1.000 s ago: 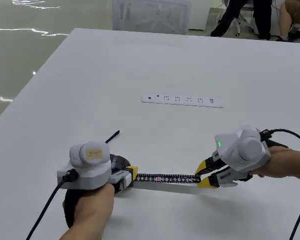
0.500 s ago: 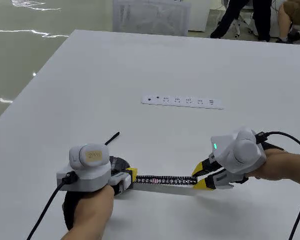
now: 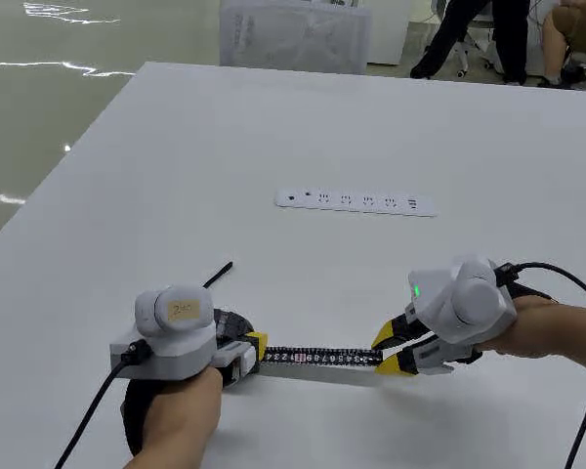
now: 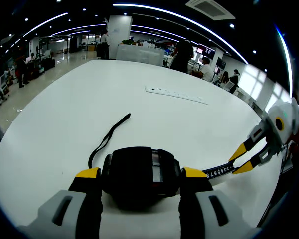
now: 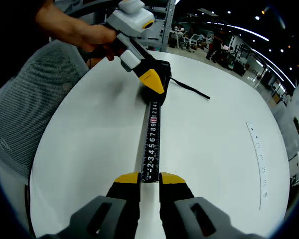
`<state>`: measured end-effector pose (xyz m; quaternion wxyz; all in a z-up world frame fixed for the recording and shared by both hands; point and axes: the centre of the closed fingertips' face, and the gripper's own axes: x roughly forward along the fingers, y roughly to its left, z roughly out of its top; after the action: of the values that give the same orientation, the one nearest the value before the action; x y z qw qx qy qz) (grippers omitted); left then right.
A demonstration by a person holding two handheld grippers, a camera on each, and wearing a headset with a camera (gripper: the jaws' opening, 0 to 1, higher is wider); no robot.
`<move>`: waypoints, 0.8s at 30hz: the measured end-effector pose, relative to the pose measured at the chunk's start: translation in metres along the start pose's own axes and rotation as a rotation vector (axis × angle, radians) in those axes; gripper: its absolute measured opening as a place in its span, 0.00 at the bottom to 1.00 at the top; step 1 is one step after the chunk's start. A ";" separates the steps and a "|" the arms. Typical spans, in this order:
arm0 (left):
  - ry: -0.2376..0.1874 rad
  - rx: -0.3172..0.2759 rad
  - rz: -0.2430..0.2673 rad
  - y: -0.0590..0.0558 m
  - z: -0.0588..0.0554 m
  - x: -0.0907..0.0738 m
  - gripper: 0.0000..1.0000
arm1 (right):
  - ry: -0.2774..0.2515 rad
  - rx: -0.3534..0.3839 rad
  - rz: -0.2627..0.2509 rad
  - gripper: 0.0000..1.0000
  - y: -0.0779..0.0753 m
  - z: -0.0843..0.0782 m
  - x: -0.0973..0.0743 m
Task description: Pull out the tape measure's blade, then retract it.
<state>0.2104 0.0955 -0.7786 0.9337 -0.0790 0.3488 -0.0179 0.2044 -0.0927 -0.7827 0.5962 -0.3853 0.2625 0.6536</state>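
Clamping the black tape measure case (image 4: 139, 162) between its yellow-tipped jaws, the left gripper (image 4: 140, 174) is held low over the white table (image 4: 65, 114). In the head view most of the case is hidden under that gripper. The end hook of the blade (image 5: 152, 134) is covered by the right gripper (image 5: 149, 178), whose jaws are closed to a narrow slit on the blade's tip. The blade is stretched straight between the two grippers, close over the tabletop. A black wrist strap (image 4: 107, 139) is trailed across the table beyond the case, and a white power strip (image 3: 356, 200) is seen well apart.
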 end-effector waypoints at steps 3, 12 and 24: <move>-0.002 0.002 0.000 0.000 0.000 0.000 0.58 | 0.001 -0.001 0.000 0.13 0.000 0.000 0.000; -0.005 -0.002 0.001 0.000 0.001 -0.001 0.58 | -0.002 -0.004 -0.001 0.13 -0.001 0.002 0.002; -0.005 0.002 -0.001 -0.003 0.000 -0.006 0.58 | -0.004 -0.006 -0.001 0.13 0.000 0.005 0.005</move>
<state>0.2060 0.0928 -0.7742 0.9346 -0.0783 0.3465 -0.0186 0.2037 -0.0853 -0.7841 0.5959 -0.3861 0.2591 0.6547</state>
